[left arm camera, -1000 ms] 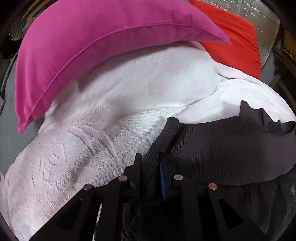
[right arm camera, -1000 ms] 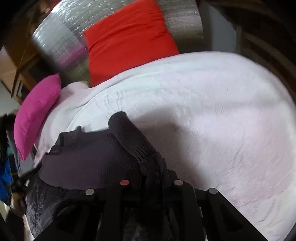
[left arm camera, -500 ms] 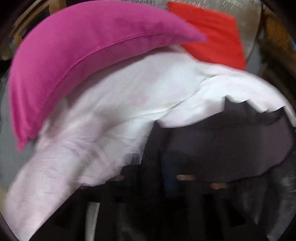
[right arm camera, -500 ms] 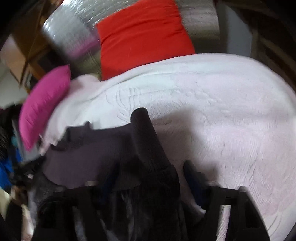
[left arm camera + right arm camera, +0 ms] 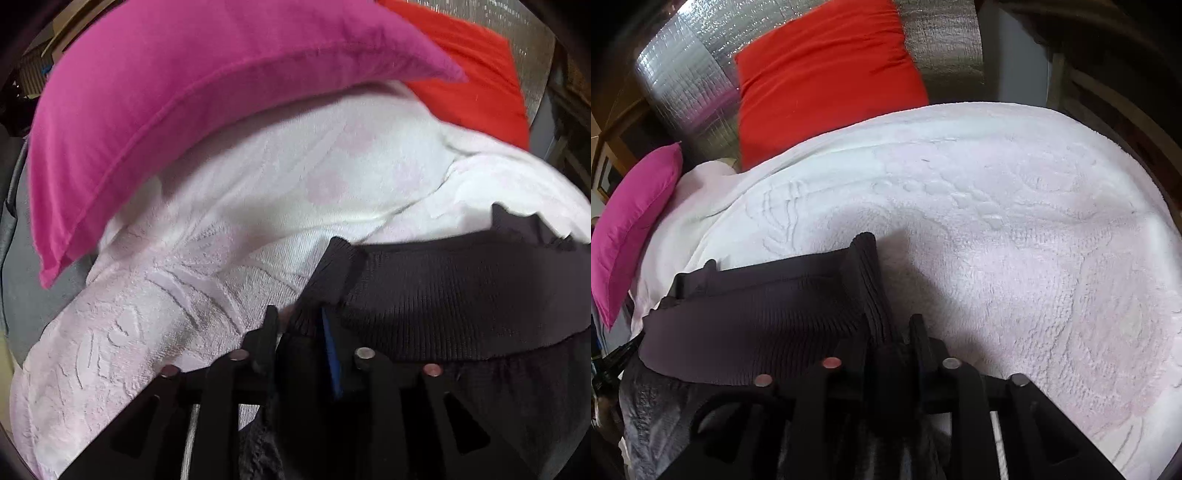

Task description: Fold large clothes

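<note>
A dark ribbed garment [image 5: 461,295] lies spread on a pale pink blanket [image 5: 258,203]. In the left wrist view its ribbed left corner runs down between the fingers of my left gripper [image 5: 299,325]. The jaws are opening, and a sliver of blanket shows beside the left finger. In the right wrist view the same garment [image 5: 757,314] stretches off to the left. Its ribbed right corner runs between the fingers of my right gripper [image 5: 892,328], whose jaws are opening too. Both grippers point steeply down at the near edge of the garment.
A magenta pillow [image 5: 184,92] lies at the blanket's back left and a red cushion [image 5: 827,74] leans on a silver foil panel [image 5: 687,74] behind. Bare blanket [image 5: 1034,240] stretches to the right of the garment. Grey patterned cloth [image 5: 653,424] shows under the garment's near edge.
Both pairs of fingers stand a little further apart than a second ago. The right pair gaped much wider half a second ago. The right ribbed corner now lies lower on the blanket.
</note>
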Available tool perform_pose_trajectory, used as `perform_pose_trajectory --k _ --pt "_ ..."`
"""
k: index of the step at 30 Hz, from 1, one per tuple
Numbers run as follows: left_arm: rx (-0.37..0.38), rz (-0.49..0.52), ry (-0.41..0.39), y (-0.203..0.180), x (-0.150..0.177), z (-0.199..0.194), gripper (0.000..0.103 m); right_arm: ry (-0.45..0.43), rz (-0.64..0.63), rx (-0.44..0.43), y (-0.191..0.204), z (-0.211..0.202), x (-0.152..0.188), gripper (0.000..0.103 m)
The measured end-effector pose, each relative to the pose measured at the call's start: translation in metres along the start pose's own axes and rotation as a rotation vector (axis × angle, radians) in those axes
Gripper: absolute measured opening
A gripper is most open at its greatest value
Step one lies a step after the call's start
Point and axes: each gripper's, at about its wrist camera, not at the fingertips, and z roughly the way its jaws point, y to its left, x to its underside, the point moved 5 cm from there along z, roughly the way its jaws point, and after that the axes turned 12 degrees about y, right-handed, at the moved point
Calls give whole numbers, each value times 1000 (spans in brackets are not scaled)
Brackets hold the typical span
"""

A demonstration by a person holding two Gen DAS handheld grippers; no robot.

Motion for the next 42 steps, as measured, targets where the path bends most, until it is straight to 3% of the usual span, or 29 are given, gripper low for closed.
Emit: perform_pose_trajectory --k 1,2,7,10,14,17,20,23,27,32,36,38,42 --pt "16 -20 -20 3 -1 -11 40 -22 7 13 -2 -11 2 60" --pt "16 -38 -34 10 -1 -21 47 -53 6 28 -3 -26 5 63" --pt "-37 -131 -176 29 13 -92 56 -177 -62 38 15 -93 27 63" --pt "-5 -124 -235 18 40 -127 59 -235 -131 11 45 -122 61 68" --pt "46 -31 -276 -36 91 -154 62 -271 -188 -26 86 -133 125 73" --pt "62 25 -294 -80 124 -153 62 -291 -249 9 115 -119 160 73" --pt "50 45 -252 -106 140 -138 62 -272 -299 55 132 -92 174 73" --pt "21 38 -119 -111 141 -94 64 -180 -309 127 131 -52 175 73" --pt "25 41 -113 -109 137 -72 65 -118 -288 140 120 -29 164 76" --pt "35 42 -105 -108 130 -65 65 -119 -277 121 116 -20 154 77" --pt "32 49 -60 -109 120 -65 65 -88 -273 116 119 -23 150 78" --pt "67 35 -34 -104 116 -74 65 -71 -247 96 118 -36 145 77" --pt "93 -44 -102 -81 125 -108 65 -199 -218 67 109 -92 156 78"
